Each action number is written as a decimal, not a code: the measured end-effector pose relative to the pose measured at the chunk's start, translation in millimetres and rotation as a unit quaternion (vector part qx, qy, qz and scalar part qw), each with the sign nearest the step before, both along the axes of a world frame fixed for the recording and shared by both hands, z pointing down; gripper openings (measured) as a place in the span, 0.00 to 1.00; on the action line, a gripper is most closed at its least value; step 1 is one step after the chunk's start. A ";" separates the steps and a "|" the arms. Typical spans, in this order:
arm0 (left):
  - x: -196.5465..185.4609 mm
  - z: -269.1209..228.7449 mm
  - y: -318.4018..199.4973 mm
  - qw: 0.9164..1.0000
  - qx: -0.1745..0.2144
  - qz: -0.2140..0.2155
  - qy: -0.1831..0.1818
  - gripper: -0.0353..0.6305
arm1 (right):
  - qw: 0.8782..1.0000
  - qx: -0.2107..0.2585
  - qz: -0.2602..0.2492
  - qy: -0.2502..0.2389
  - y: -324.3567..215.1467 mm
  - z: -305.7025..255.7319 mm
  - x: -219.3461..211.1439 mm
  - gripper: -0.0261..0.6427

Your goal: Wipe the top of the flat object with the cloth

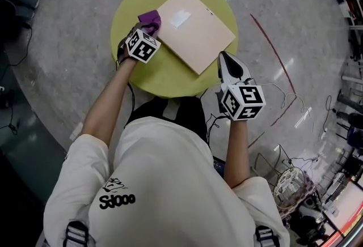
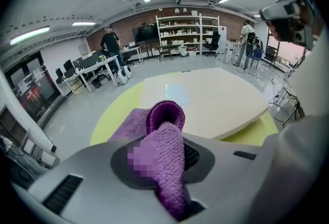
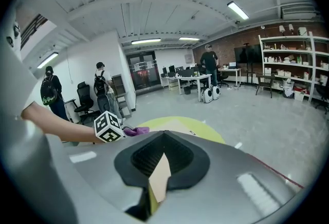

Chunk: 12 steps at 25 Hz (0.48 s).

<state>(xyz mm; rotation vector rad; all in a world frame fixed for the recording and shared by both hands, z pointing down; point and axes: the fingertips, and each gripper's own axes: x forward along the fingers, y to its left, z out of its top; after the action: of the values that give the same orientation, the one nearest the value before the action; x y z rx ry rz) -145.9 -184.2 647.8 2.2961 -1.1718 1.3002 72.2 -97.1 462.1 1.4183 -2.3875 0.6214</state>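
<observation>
A flat beige board (image 1: 195, 28) lies on a round yellow-green table (image 1: 164, 79). My left gripper (image 1: 148, 24) is shut on a purple cloth (image 1: 150, 17) at the board's left edge. In the left gripper view the cloth (image 2: 164, 135) bulges out between the jaws, just short of the board (image 2: 216, 99). My right gripper (image 1: 223, 59) is at the board's near right corner. In the right gripper view a sliver of the board (image 3: 160, 179) sits between the closed jaws, with the cloth (image 3: 134, 130) beyond.
The table stands on a grey speckled floor with red lines (image 1: 272, 47). Cables and wire racks (image 1: 295, 183) clutter the right side. Shelves (image 2: 187, 30), desks and standing people (image 2: 110, 43) are far off in the room.
</observation>
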 end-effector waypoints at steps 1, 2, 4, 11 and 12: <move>3.0 1.0 3.5 1.000 -0.001 0.001 0.000 0.15 | 1.000 0.000 -0.001 0.000 2.3 0.0 2.6 0.06; 5.9 1.7 7.5 1.000 -0.004 0.001 0.002 0.15 | 1.000 -0.001 -0.002 0.000 4.7 -0.4 5.0 0.06; 11.6 1.7 16.7 1.000 -0.014 -0.003 0.010 0.15 | 1.000 -0.003 -0.003 0.001 8.7 -3.4 9.5 0.05; 63.0 2.8 61.2 0.999 -0.032 0.023 0.012 0.15 | 1.000 -0.004 -0.002 0.004 26.5 -12.0 48.0 0.06; 71.0 3.5 68.2 0.999 -0.034 0.027 0.013 0.15 | 1.000 -0.003 -0.002 0.004 29.4 -12.7 53.5 0.06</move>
<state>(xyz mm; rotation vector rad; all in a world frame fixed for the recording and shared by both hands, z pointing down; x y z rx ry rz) -74.8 -116.0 651.3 2.3037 -1.0481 1.3049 125.7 -67.7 449.4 1.4108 -2.3794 0.6210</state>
